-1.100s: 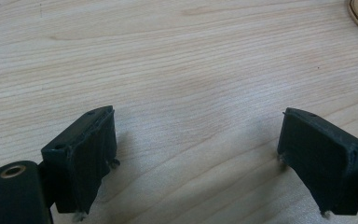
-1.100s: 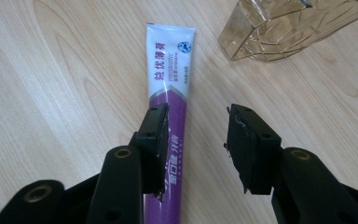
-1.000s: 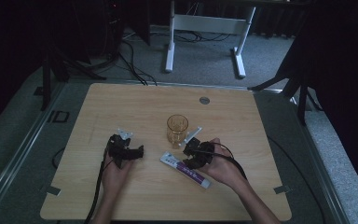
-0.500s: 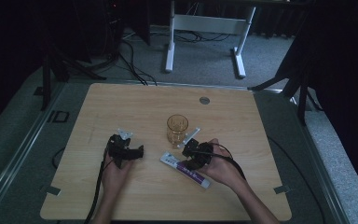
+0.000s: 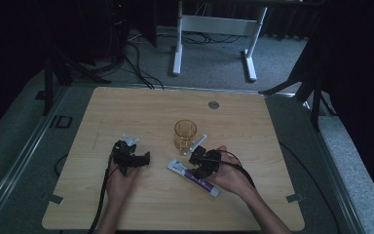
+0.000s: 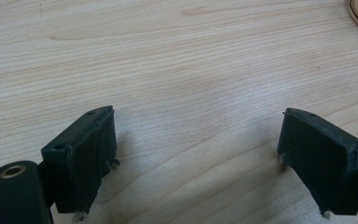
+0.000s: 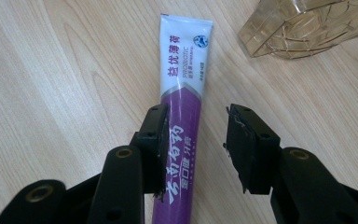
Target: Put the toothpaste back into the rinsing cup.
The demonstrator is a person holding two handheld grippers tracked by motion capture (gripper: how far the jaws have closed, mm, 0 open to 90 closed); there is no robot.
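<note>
Dark curtains and a grey carpet surround the wooden table (image 5: 141, 105), with a white frame standing on the floor behind it. Near the table's middle stands an amber glass (image 5: 185, 134), and a small grey disc (image 5: 214, 105) is set into the wood farther back.

A purple and white tube (image 5: 195, 176) lies flat on the table in front of the glass and slightly toward the person's right, slanting across the wood. In the right gripper view the tube (image 7: 182, 116) runs lengthwise up between the jaws, its flat white end pointing away, near the glass (image 7: 307, 23).

The right tool (image 5: 198, 163) sits low over the tube, held in the person's right hand (image 5: 231, 178). Its jaws stand about halfway apart: one lies against the tube's edge, the other is clear of it with bare wood showing in the gap, so the tube is straddled but not clamped.

The left tool (image 5: 135, 158) rests well apart to the left of the glass, in the left hand (image 5: 119, 178). Its jaws are spread wide over bare wood (image 6: 191, 70), holding nothing.
</note>
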